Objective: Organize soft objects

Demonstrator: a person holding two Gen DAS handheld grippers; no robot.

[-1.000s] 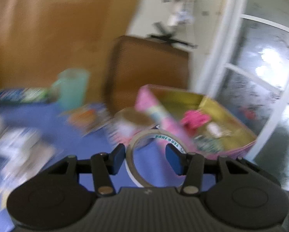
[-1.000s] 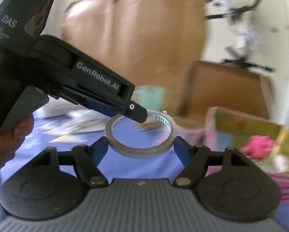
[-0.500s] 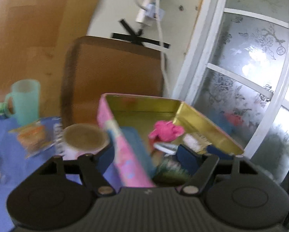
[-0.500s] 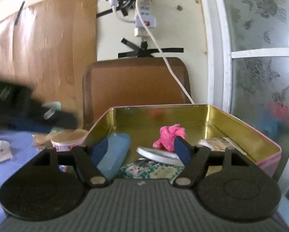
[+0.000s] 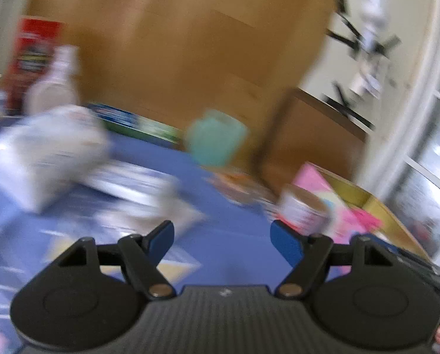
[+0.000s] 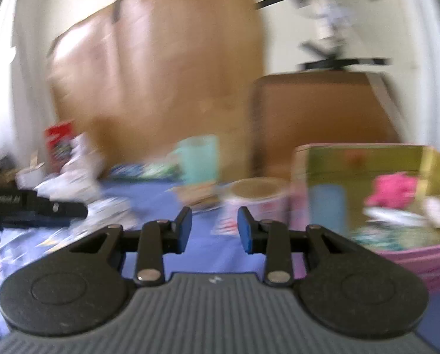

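Tin rim right; right gripper closing empty, left gripper parted.

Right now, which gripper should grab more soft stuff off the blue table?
Probably the left gripper: it is open, empty, and faces the blurry white packets on the blue table. The right gripper is closing, empty, beside the pink tin.

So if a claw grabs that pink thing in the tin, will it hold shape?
Probably not. The pink thing looks crumpled and lumpy, so likely floppy cloth that drapes. It seems light, lying loosely in the tin. Unlikely to roll. Blur limits certainty.
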